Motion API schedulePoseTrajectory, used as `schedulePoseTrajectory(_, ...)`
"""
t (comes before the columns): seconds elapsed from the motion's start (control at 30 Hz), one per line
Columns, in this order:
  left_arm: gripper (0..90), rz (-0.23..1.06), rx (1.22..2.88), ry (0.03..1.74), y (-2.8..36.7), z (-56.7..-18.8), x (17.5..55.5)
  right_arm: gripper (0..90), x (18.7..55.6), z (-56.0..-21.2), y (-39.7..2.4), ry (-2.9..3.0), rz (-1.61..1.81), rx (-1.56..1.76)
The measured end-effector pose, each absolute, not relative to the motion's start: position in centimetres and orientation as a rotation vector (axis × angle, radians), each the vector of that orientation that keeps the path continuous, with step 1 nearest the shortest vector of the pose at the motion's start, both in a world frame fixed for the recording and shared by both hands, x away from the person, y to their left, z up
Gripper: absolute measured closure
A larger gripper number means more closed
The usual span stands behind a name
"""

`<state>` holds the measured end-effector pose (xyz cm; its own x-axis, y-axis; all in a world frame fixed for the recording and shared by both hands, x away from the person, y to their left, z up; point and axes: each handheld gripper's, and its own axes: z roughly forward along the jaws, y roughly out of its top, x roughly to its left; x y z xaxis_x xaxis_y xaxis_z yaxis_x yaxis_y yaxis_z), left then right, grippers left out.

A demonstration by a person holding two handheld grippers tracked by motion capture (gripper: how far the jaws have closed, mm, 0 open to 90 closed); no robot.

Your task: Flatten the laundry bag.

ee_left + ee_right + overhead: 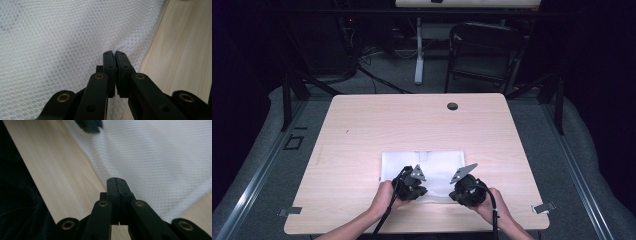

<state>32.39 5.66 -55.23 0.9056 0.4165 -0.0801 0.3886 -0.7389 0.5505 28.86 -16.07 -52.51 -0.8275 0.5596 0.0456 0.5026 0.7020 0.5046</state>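
Wooden bench (362, 130), one white mesh cloth (437, 162) near edge, two grippers, left gripper (114, 53) fingers pinching cloth, right gripper (115, 179) fingers pinching its near edge.

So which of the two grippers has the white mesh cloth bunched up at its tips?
The left gripper: the white mesh cloth puckers into folds at its shut tips. At the right gripper, the cloth lies smooth.

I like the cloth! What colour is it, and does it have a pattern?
The cloth is white, with a mesh of tiny holes, clearest in the left gripper view.
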Motion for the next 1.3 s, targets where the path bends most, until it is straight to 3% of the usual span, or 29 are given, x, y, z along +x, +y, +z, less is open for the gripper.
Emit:
schedulePoseTrajectory(0.33, 87.9, 0.086, 2.453, 0.573, 5.9, -54.7, 32.4, 90.0, 29.1, -54.6, -13.0, 2.787, 0.673, 0.741)
schedulePoseTrajectory(1.3, 88.4, 0.098, 2.388, 0.632, 6.5, -53.1, 33.0, 90.0, 30.1, -55.9, -13.8, 2.806, 0.733, 0.814)
